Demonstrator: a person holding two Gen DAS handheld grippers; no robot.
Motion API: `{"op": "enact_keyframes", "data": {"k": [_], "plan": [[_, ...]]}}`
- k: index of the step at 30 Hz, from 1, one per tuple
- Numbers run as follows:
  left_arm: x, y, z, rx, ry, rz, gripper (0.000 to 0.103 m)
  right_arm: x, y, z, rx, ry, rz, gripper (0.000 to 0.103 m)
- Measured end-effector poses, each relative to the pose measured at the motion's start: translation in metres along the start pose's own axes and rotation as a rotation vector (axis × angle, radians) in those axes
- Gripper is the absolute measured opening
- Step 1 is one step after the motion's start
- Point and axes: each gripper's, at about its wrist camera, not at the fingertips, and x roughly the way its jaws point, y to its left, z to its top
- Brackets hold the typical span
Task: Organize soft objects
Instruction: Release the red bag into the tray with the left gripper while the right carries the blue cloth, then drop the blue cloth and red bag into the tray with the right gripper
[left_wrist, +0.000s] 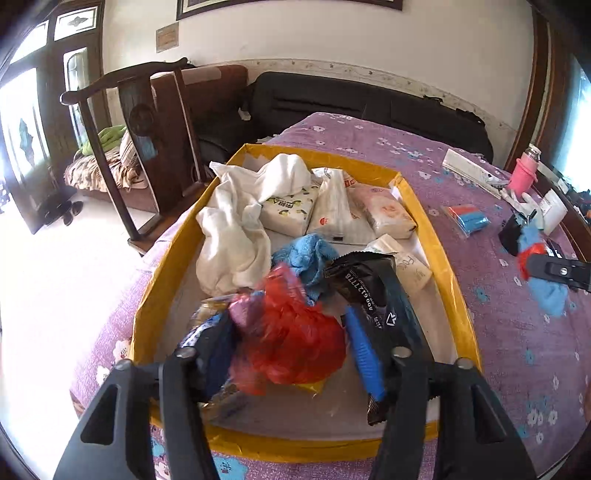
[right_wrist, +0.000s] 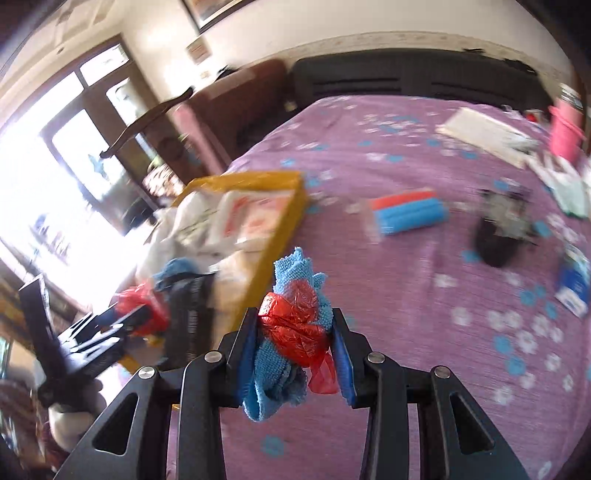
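Note:
A yellow-rimmed box (left_wrist: 436, 236) sits on the purple bedspread and holds white cloths (left_wrist: 232, 225), tissue packs (left_wrist: 343, 210), a blue cloth (left_wrist: 306, 254) and a black packet (left_wrist: 365, 284). My left gripper (left_wrist: 291, 347) hovers over the box's near end, jaws apart. A crumpled red plastic bag (left_wrist: 295, 339) lies loose and blurred between them. Over the bedspread to the right of the box (right_wrist: 284, 221), my right gripper (right_wrist: 295, 321) is shut on a blue microfibre cloth (right_wrist: 291, 273) bunched with a red plastic bag (right_wrist: 295, 325). The right gripper (left_wrist: 532, 266) also shows in the left wrist view.
On the bedspread lie a clear pack of blue and red rolls (right_wrist: 406, 214), a black object (right_wrist: 495, 236), a long white box (left_wrist: 469, 168) and a pink cup (left_wrist: 522, 177). A dark wooden chair (left_wrist: 147, 122) stands left of the bed.

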Motion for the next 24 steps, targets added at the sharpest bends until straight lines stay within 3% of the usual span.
{"op": "enact_keyframes", "data": {"k": [3, 7, 10, 12, 14, 15, 17, 20, 22, 24], "plan": [[-0.011, 0.018, -0.001, -0.086, -0.025, -0.125, 0.072, 0.022, 0.029, 0.004, -0.047, 0.049, 0.03, 0.041], [-0.029, 0.042, -0.003, -0.18, -0.085, -0.172, 0.078, 0.054, 0.066, 0.007, -0.13, 0.105, 0.019, 0.041], [-0.043, 0.054, -0.005, -0.214, -0.137, -0.16, 0.082, 0.074, 0.086, 0.005, -0.189, 0.14, -0.021, 0.041], [-0.049, 0.061, -0.007, -0.225, -0.16, -0.149, 0.082, 0.086, 0.095, 0.003, -0.23, 0.153, -0.091, 0.043], [-0.05, 0.065, -0.008, -0.228, -0.17, -0.132, 0.083, 0.089, 0.099, 0.004, -0.261, 0.14, -0.136, 0.053], [-0.05, 0.067, -0.009, -0.228, -0.17, -0.126, 0.083, 0.086, 0.1, 0.005, -0.269, 0.127, -0.138, 0.064], [-0.049, 0.068, -0.01, -0.226, -0.173, -0.12, 0.083, 0.074, 0.099, 0.009, -0.263, 0.086, -0.127, 0.076], [-0.051, 0.068, -0.013, -0.218, -0.18, -0.103, 0.083, 0.058, 0.101, 0.015, -0.248, 0.019, -0.113, 0.076], [-0.05, 0.063, -0.013, -0.206, -0.177, -0.093, 0.083, 0.059, 0.104, 0.015, -0.245, 0.029, -0.054, 0.076], [-0.053, 0.056, -0.013, -0.178, -0.177, -0.055, 0.083, 0.073, 0.106, 0.013, -0.228, 0.097, 0.008, 0.076]]}}
